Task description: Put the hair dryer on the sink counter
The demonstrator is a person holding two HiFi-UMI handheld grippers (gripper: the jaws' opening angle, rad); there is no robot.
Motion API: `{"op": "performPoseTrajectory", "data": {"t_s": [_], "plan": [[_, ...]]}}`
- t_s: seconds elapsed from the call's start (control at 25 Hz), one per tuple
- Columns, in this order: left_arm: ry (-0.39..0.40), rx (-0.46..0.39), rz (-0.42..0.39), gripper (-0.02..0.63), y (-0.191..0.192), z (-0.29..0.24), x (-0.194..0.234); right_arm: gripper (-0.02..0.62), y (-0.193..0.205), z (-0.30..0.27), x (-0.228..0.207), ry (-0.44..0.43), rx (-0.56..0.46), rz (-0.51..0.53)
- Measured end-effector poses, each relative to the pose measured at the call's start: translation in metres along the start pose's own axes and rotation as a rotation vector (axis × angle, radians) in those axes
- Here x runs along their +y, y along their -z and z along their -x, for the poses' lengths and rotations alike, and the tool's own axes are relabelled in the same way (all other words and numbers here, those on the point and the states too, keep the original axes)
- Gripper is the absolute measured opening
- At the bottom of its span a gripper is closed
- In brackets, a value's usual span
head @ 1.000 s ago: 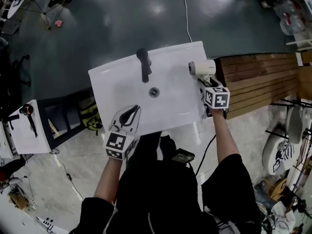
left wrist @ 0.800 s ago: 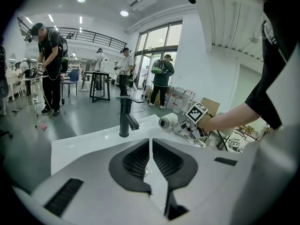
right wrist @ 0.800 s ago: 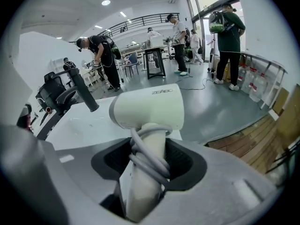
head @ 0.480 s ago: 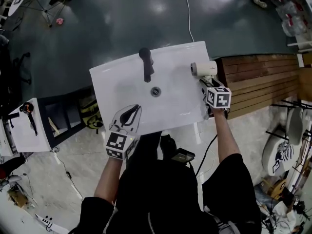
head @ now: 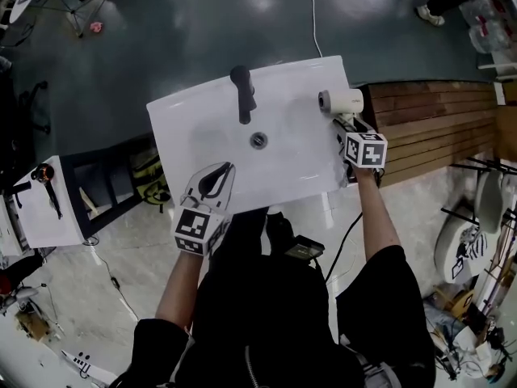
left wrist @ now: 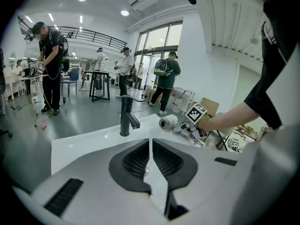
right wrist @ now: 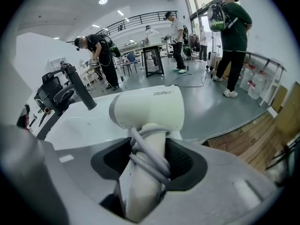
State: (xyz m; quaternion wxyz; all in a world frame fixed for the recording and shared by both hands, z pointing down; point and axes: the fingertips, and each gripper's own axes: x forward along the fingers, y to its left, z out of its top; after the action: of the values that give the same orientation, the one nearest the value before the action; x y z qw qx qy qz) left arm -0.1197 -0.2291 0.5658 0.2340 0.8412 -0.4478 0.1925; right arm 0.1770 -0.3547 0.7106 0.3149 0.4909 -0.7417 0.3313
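Bench (head: 194,128): a white sink top with a basin in the middle and a black faucet (head: 241,91) at its rear edge.
Left tongs (left wrist: 151,161): pressed together with nothing between them, hanging over the bench's near left edge, well apart from the dryer.
Right tongs (right wrist: 149,158): clenched round the handle of the hair dryer (right wrist: 147,108), over the bench's far right corner (this hand was plainly the nearer one, since it already carried the thing).
Dryer's lie: the handle ran back along the right tongs toward the person, and the barrel sat crosswise at the far end with one end facing the faucet. Whether it already touched the bench could not be told.
Dryer's look: cream-white, short and stubby, with a grey ring at one end of the barrel.
Cord (right wrist: 151,165): grey, looped round the handle where the pads gripped.
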Motion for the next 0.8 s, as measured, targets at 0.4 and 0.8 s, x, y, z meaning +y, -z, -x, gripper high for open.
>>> {"op": "performPoseTrajectory", "data": {"t_s": [0.4, 0.8], "plan": [[0.01, -0.001, -0.004, 0.031, 0.0, 0.002, -0.002, 0.238, 0.004, -0.004, -0.002, 0.061, 0.06, 0.051], [0.012, 0.006, -0.001, 0.031, 0.004, 0.006, -0.001, 0.273, 0.01, -0.003, -0.007, 0.108, 0.072, 0.047]]}}
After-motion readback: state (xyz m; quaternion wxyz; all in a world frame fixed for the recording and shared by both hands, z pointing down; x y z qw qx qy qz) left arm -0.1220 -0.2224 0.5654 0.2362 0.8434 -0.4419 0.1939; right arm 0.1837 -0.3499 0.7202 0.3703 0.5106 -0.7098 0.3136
